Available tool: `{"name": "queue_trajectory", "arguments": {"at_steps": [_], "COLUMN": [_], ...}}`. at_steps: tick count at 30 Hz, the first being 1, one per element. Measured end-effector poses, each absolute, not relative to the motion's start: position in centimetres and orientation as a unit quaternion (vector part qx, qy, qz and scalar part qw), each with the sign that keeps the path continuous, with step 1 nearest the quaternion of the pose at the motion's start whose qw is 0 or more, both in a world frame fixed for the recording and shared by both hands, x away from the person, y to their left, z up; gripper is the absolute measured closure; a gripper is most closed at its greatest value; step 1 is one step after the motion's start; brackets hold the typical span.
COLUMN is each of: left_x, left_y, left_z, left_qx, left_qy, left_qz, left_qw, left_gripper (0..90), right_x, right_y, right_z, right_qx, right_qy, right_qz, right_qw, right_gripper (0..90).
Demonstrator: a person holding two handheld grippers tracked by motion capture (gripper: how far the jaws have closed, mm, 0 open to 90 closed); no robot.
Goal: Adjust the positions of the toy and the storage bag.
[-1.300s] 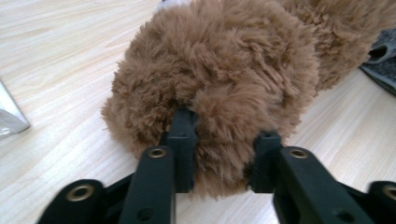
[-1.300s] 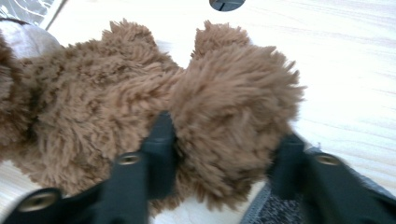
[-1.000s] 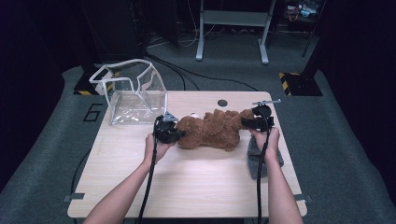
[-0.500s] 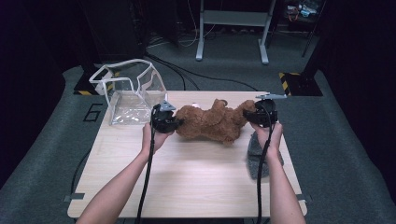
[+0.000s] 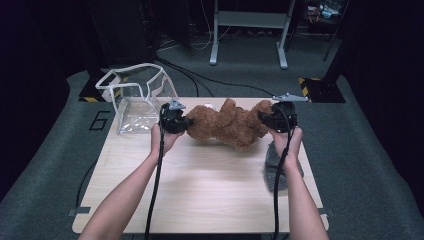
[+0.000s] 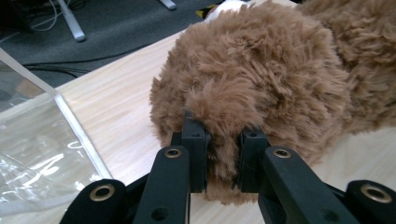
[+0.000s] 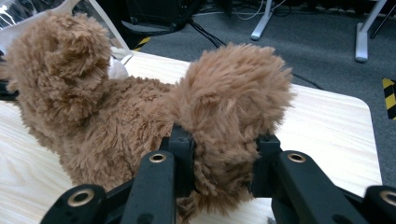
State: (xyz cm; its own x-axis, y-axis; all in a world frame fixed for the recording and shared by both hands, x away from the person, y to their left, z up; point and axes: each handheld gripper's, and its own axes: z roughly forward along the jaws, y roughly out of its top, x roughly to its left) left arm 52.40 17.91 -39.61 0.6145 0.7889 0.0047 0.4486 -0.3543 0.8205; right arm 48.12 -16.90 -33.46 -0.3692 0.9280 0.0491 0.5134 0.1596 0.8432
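while both grippers clamp it, a shaggy brown plush bear [image 5: 227, 125] hangs stretched over the table [image 5: 200, 185].

its fur is long and tufted; the left gripper [image 5: 176, 120] pinches a limb at 9 o'clock, the right gripper [image 5: 276, 118] another at 3 o'clock, each pair of jaws narrowed onto fur. a clear plastic bag [image 5: 135, 102] stands at 10 o'clock, a grey cloth [image 5: 276, 165] lies at 4 o'clock.

A clear plastic bag [image 5: 135, 102] and grey cloth [image 5: 276, 167] sit on the table [image 5: 210, 185].
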Motion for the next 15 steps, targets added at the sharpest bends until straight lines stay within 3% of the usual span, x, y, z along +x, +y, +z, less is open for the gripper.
{"name": "queue_trajectory", "arguments": {"at_steps": [15], "left_x": [55.1], "left_y": [16.8], "left_z": [-41.9], "left_qx": [0.818], "left_qy": [0.394], "left_qz": [0.194], "left_qw": [0.372], "left_gripper": [77.0], "right_x": [46.6], "right_y": [-15.8], "right_z": [-34.6], "right_qx": [0.512], "right_qy": [0.724], "right_qz": [0.394], "right_qw": [0.243], "right_gripper": [68.8]}}
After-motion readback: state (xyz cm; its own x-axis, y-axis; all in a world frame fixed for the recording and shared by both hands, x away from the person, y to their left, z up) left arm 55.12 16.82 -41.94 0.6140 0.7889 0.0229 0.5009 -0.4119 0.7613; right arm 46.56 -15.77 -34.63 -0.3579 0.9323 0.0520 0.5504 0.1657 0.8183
